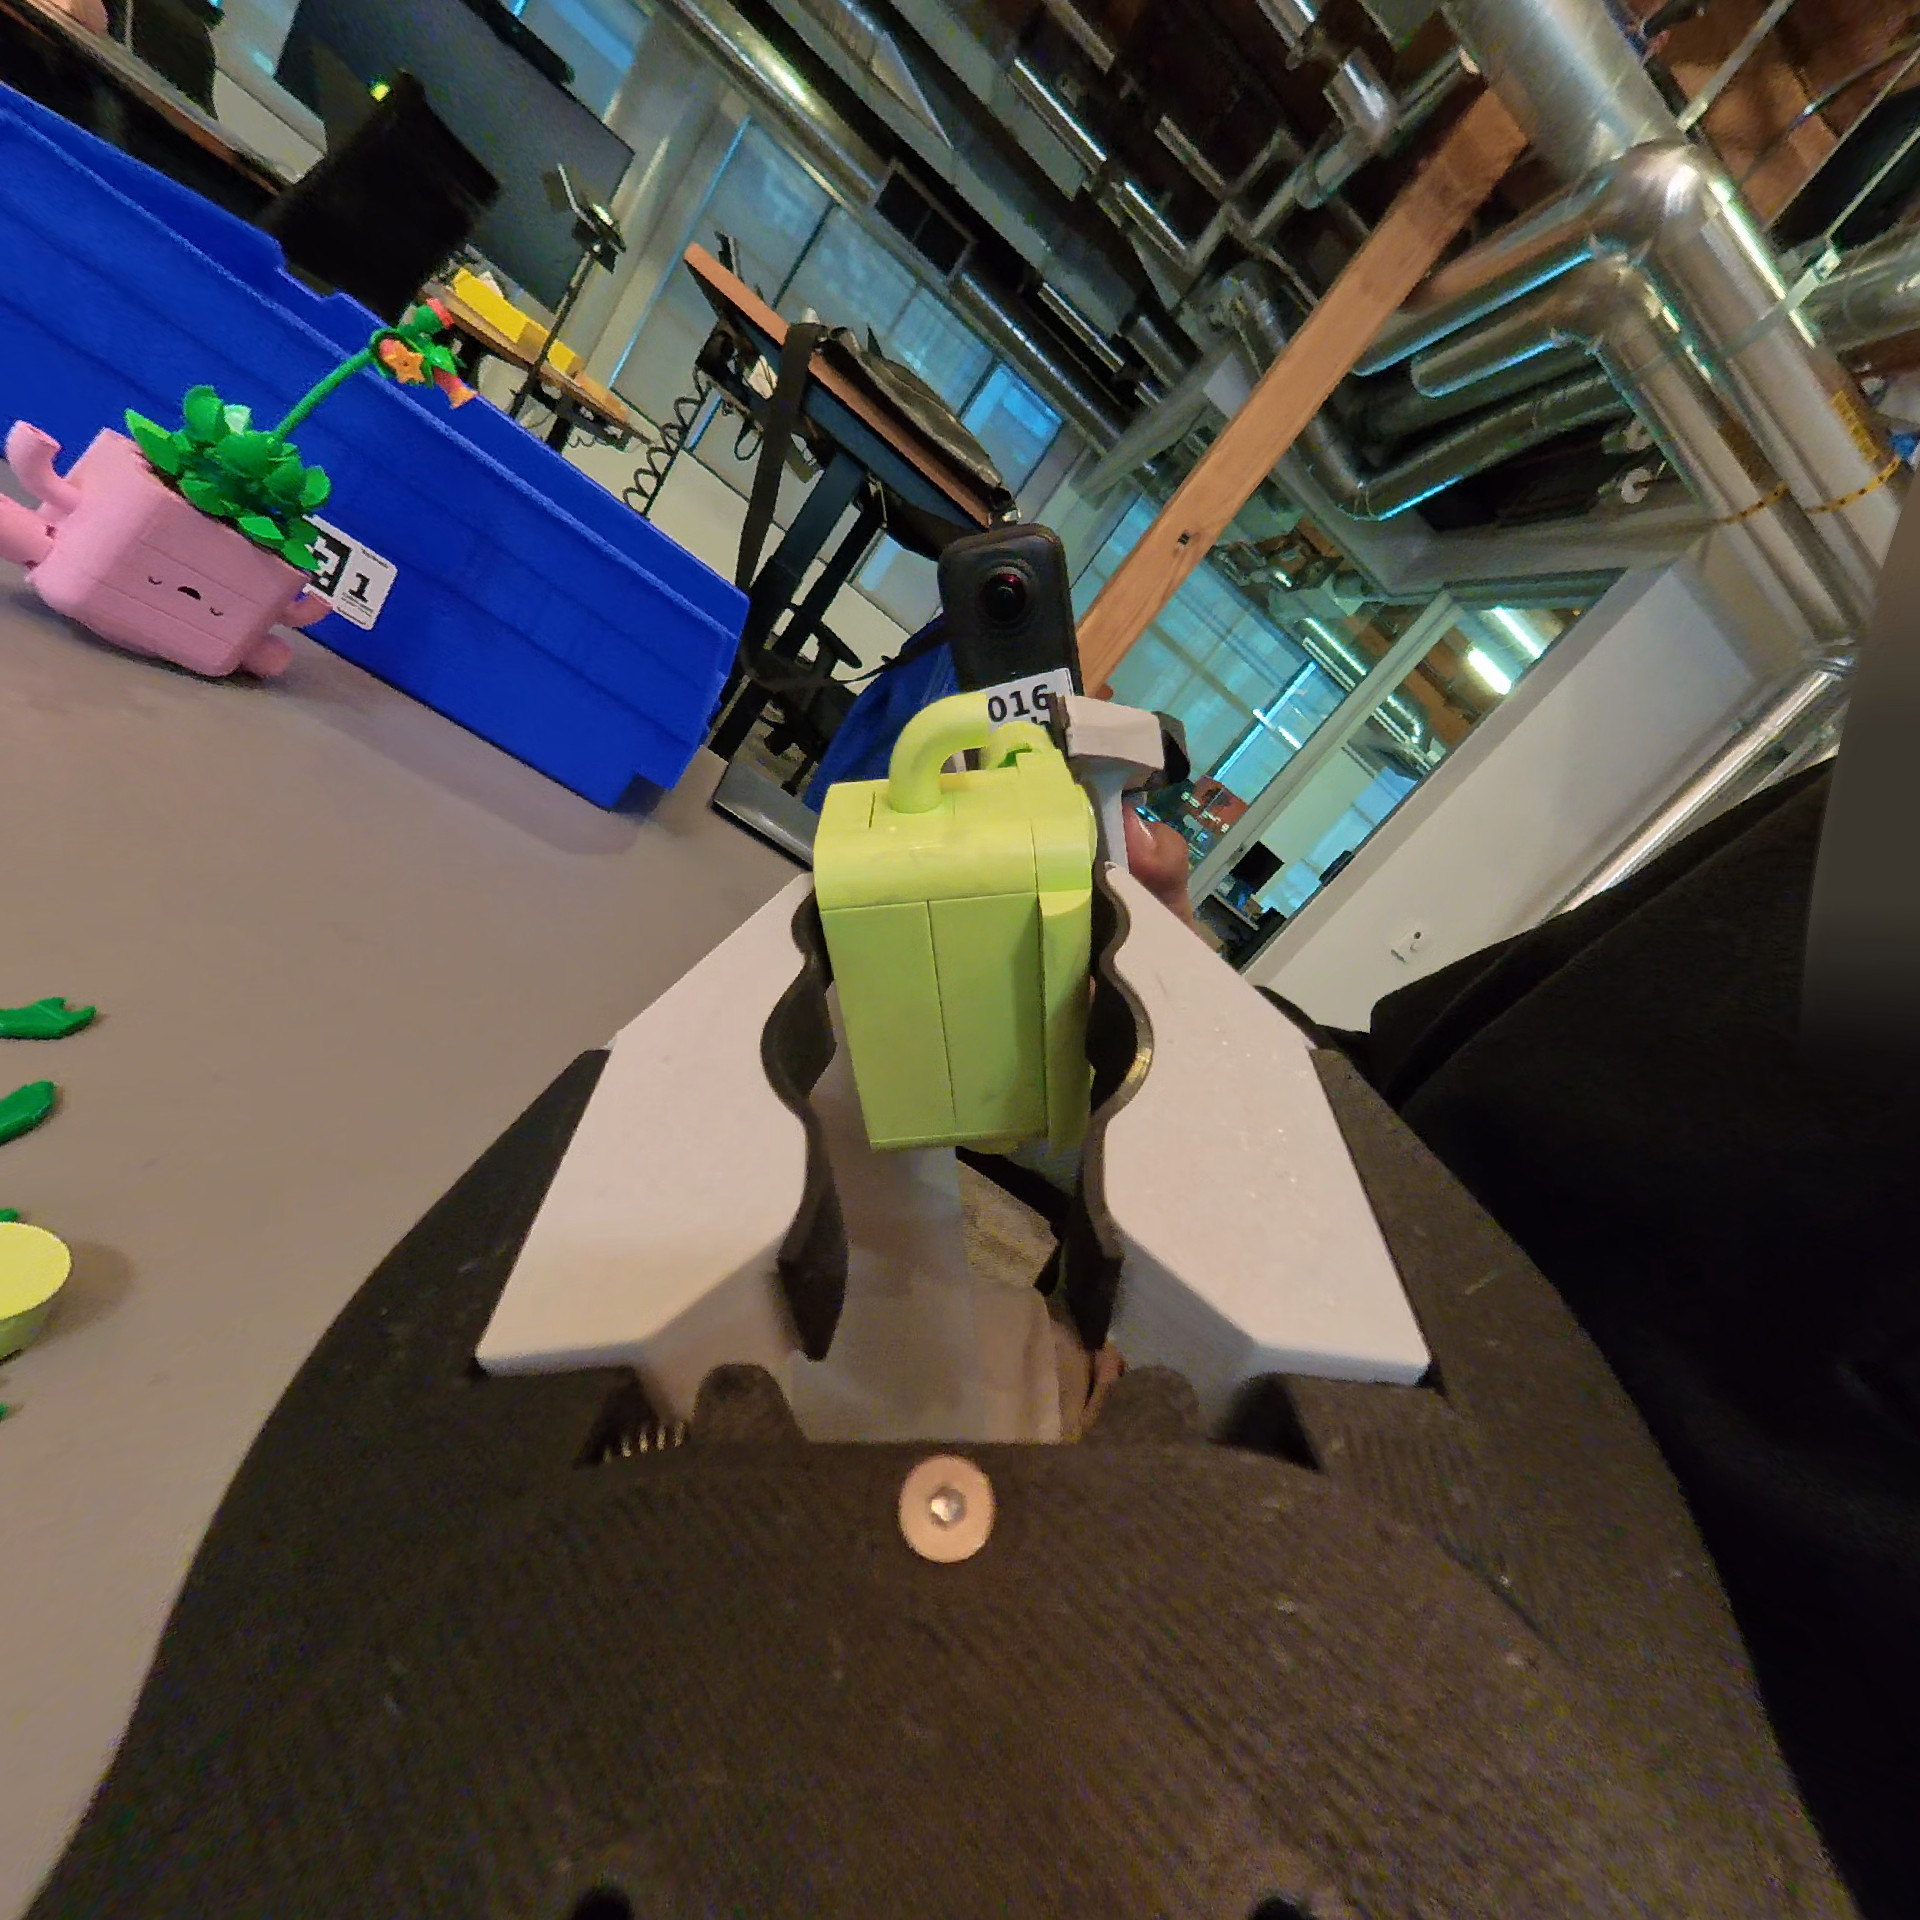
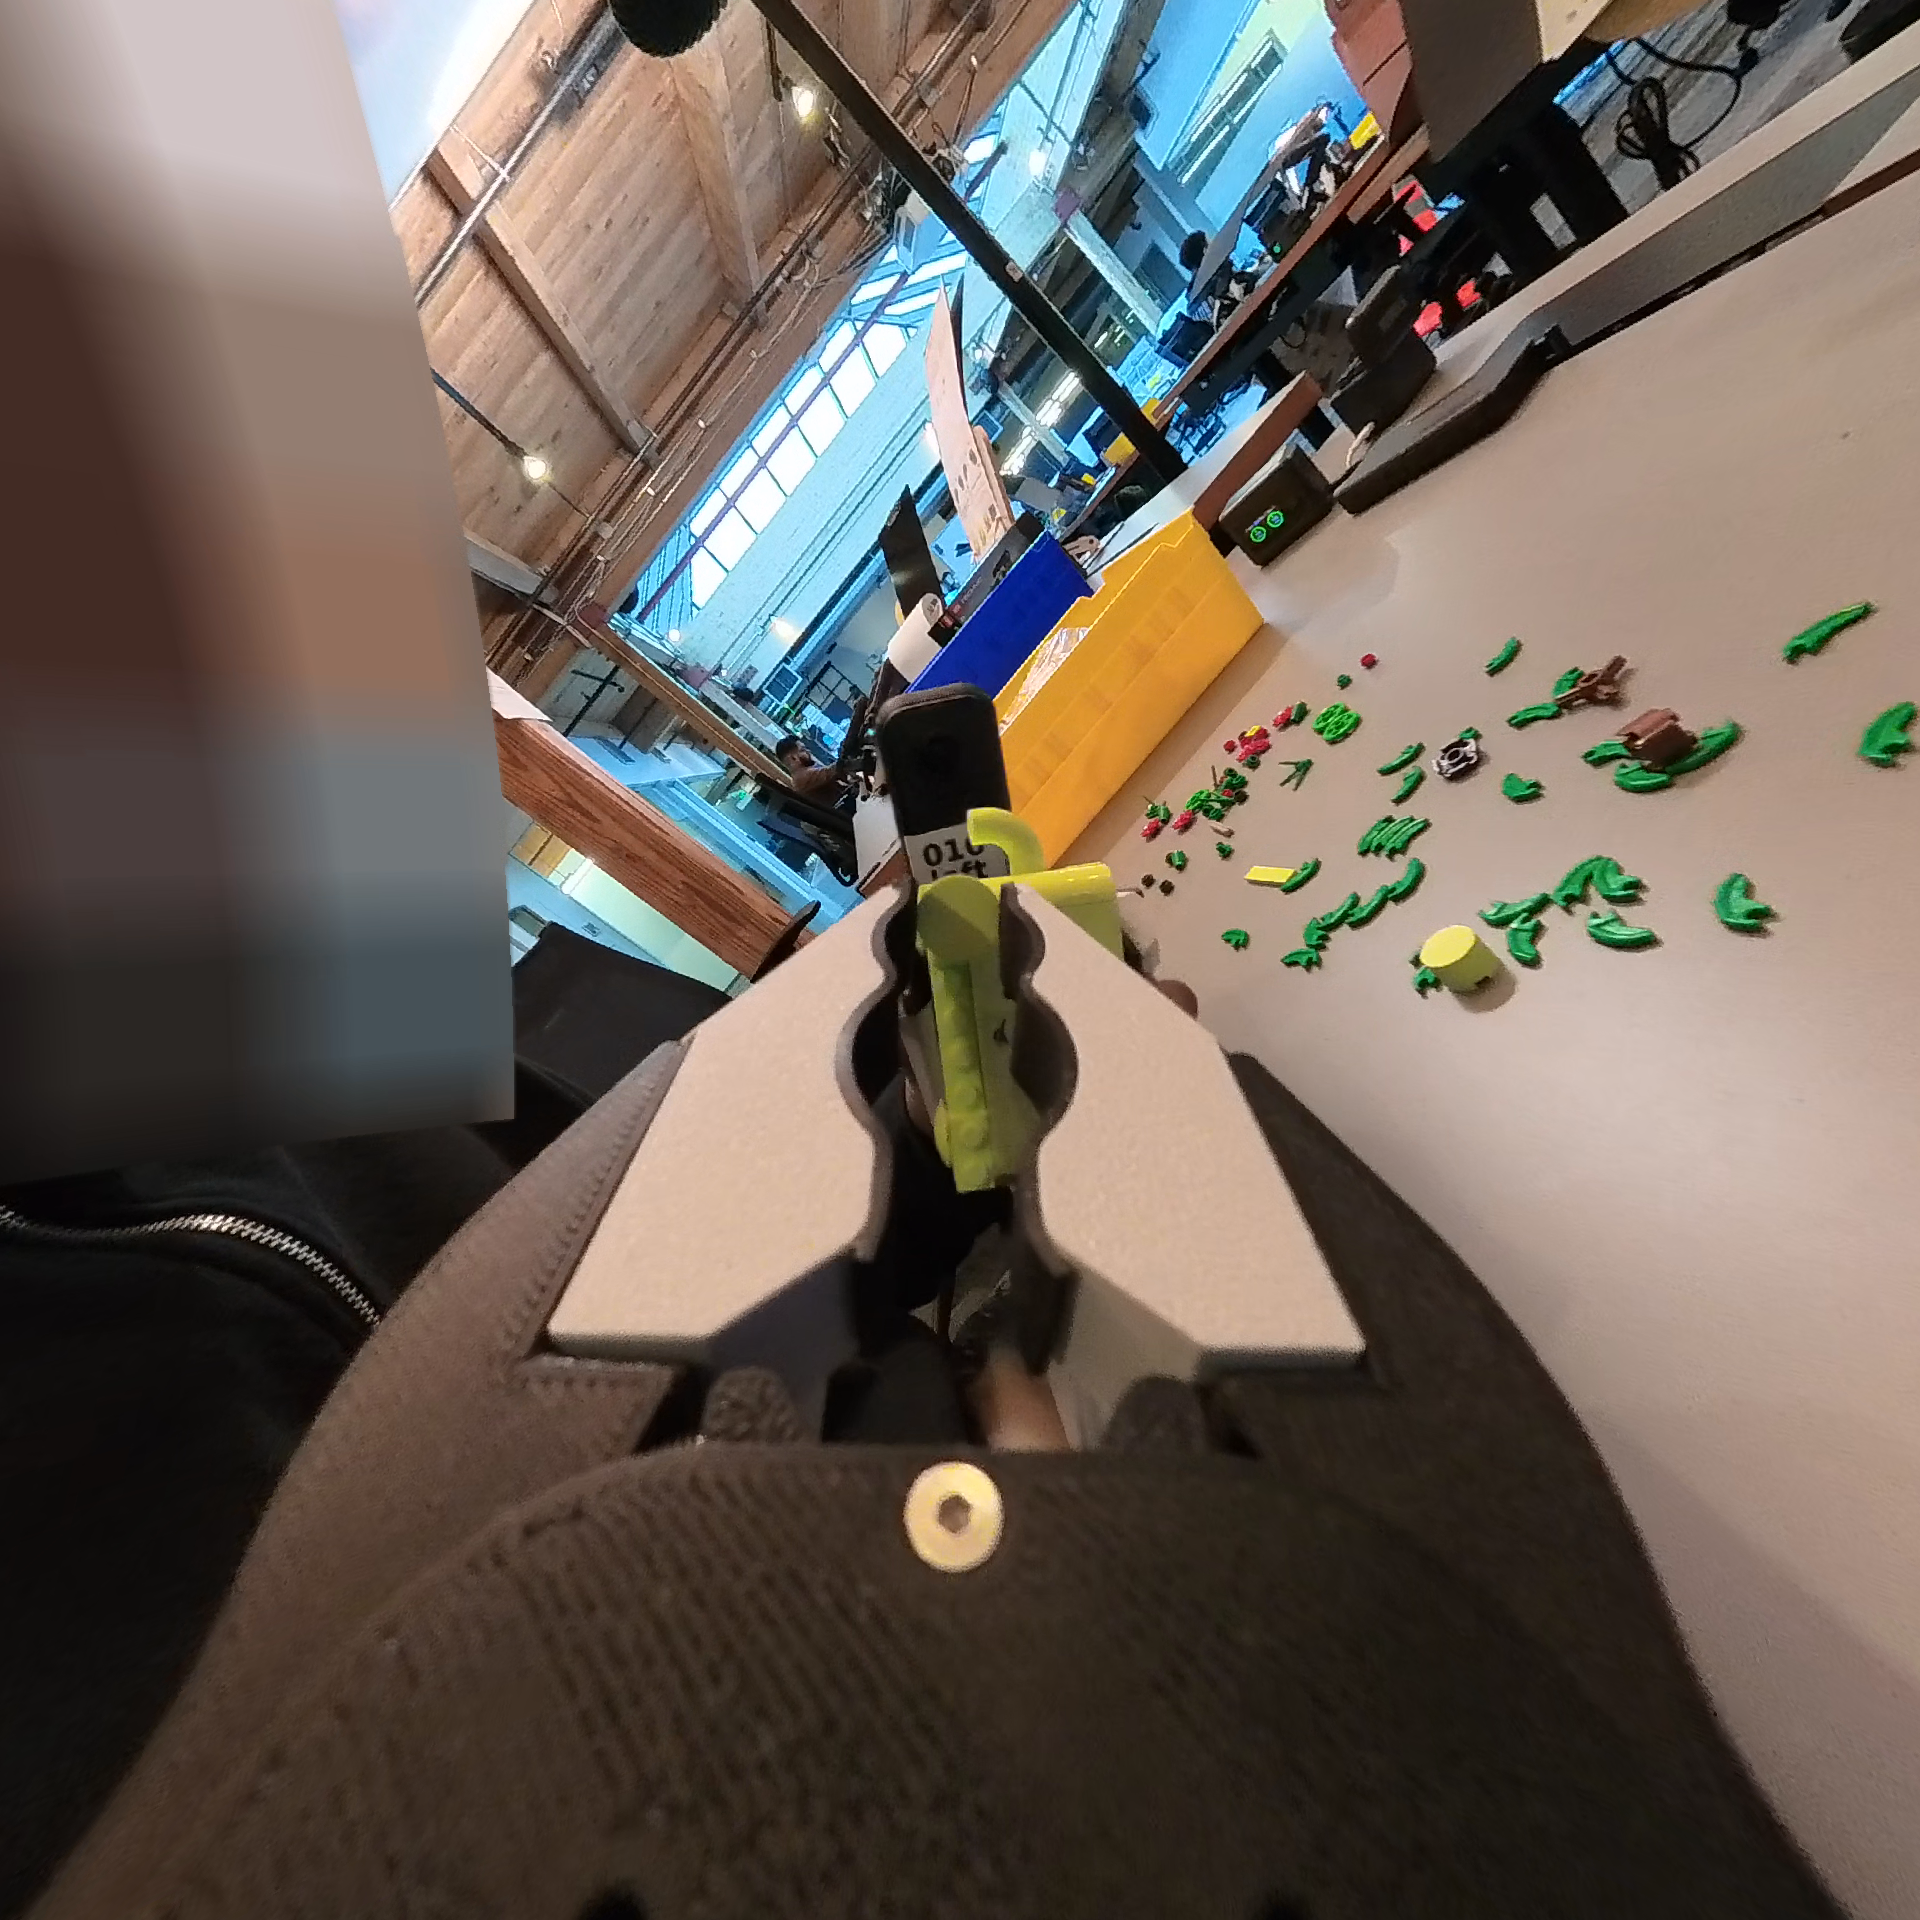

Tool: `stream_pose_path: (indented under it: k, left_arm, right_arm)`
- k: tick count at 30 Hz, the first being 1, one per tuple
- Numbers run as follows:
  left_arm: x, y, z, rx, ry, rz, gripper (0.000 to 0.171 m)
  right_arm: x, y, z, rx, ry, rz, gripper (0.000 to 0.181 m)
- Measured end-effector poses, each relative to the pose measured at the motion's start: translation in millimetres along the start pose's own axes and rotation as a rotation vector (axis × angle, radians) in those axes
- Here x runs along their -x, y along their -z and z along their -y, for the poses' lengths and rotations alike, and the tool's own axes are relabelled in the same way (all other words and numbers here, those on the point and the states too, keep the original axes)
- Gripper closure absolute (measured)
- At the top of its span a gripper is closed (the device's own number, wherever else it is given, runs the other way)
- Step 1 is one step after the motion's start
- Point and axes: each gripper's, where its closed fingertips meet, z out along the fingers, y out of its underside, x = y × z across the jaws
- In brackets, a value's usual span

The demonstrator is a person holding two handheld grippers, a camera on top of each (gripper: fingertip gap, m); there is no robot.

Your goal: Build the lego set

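Observation:
My left gripper (image 1: pixel 954 896) is shut on a lime green lego box body (image 1: pixel 940 987) with a curved lime arm (image 1: pixel 925 753) on top, held up off the table. My right gripper (image 2: pixel 961 925) is shut on a lime studded plate piece (image 2: pixel 971 1070), held edge-on against the side of that box (image 2: pixel 1086 894). The two grippers face each other, and the right one's grey fingertips (image 1: pixel 1117 740) show just behind the box. I cannot tell whether the plate is joined to the box. A finished pink lego pot with a green plant (image 1: pixel 156 566) lies on the table at far left.
A blue bin (image 1: pixel 468 540) stands behind the pink pot. Yellow (image 2: pixel 1127 665) and blue (image 2: pixel 997 613) bins stand at the table's far side. Many green leaf pieces (image 2: pixel 1392 836), brown pieces (image 2: pixel 1657 732) and a lime round piece (image 2: pixel 1460 956) lie scattered on the grey table (image 2: pixel 1558 1247). The grippers are tip to tip, or close to it.

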Motion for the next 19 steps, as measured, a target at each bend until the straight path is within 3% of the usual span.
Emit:
stream_pose_path:
  k: [19]
  left_arm:
    - [3.1, -1.9, -5.2, 0.015, 0.086, -0.014, 0.126]
  right_arm:
    - [-5.9, 2.6, -2.3, 0.026, 0.028, -0.051, 0.168]
